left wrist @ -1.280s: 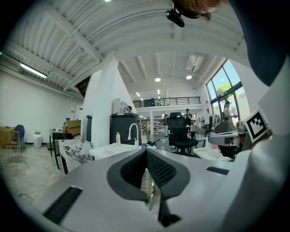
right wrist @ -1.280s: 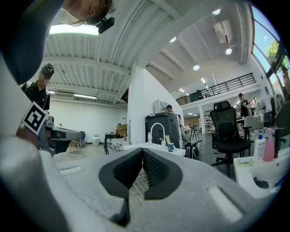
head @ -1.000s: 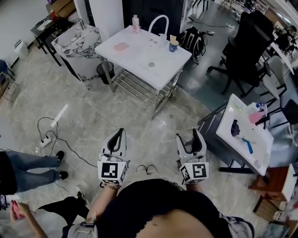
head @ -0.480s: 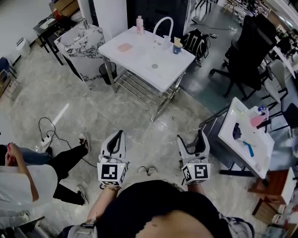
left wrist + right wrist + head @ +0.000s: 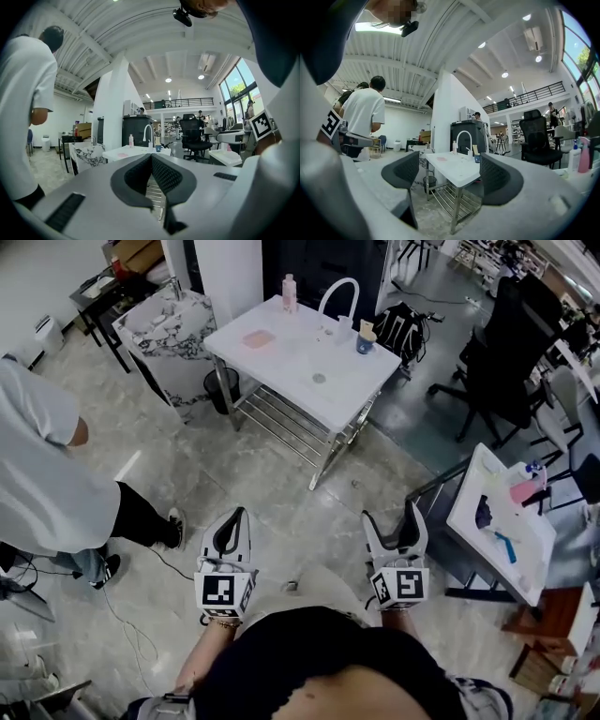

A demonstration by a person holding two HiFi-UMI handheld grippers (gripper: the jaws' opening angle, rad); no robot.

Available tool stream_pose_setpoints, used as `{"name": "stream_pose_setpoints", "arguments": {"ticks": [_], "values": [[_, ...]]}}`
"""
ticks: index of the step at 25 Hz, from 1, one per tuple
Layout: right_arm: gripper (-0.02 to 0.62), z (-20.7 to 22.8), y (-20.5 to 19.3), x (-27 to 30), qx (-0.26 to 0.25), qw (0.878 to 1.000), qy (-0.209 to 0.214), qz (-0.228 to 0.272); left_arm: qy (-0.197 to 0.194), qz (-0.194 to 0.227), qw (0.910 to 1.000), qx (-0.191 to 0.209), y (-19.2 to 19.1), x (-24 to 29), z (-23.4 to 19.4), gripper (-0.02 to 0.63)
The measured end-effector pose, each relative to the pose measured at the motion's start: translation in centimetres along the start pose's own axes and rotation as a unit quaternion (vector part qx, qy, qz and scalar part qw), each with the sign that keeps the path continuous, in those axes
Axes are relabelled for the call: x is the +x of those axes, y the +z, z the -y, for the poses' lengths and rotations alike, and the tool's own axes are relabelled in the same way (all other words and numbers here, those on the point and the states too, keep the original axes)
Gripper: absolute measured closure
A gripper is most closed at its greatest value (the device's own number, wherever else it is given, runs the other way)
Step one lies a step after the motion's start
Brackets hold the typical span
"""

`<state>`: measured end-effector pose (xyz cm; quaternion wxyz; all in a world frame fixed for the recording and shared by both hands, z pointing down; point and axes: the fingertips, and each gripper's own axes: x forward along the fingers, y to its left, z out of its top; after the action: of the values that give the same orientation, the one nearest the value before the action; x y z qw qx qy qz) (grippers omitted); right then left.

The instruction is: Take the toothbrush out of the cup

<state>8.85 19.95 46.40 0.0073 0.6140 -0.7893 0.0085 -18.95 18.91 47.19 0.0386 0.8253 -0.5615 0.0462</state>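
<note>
Two tongs low over the floor (image 5: 281,474) | left tongs (image 5: 236,514) pressed together, nothing between | right tongs (image 5: 390,514) spread wide, empty | bystander (image 5: 42,479) in white at left | white worktop (image 5: 291,367) ahead, well apart from both | blue cup (image 5: 365,343) upright at its far right corner by the faucet arch (image 5: 337,292) | toothbrush (image 5: 367,330) standing in the cup

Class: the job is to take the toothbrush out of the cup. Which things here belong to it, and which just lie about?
Job: cup, toothbrush in it, table, left gripper, right gripper.
Lying about: bottle, pink dish, backpack, chair, bin.
</note>
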Motion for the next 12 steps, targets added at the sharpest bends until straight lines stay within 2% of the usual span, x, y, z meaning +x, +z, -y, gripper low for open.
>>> {"name": "stream_pose_setpoints", "arguments": {"ticks": [6, 12], "values": [[0.209, 0.8, 0.8, 2.0, -0.003, 1.0, -0.006, 0.009, 0.001, 0.004, 1.0, 0.003, 0.4, 1.8, -0.9, 0.604], [0.209, 3.4, 0.3, 5.9, -0.009, 1.0, -0.007, 0.011, -0.002, -0.006, 1.0, -0.001, -0.4, 5.4, -1.0, 0.604]]}}
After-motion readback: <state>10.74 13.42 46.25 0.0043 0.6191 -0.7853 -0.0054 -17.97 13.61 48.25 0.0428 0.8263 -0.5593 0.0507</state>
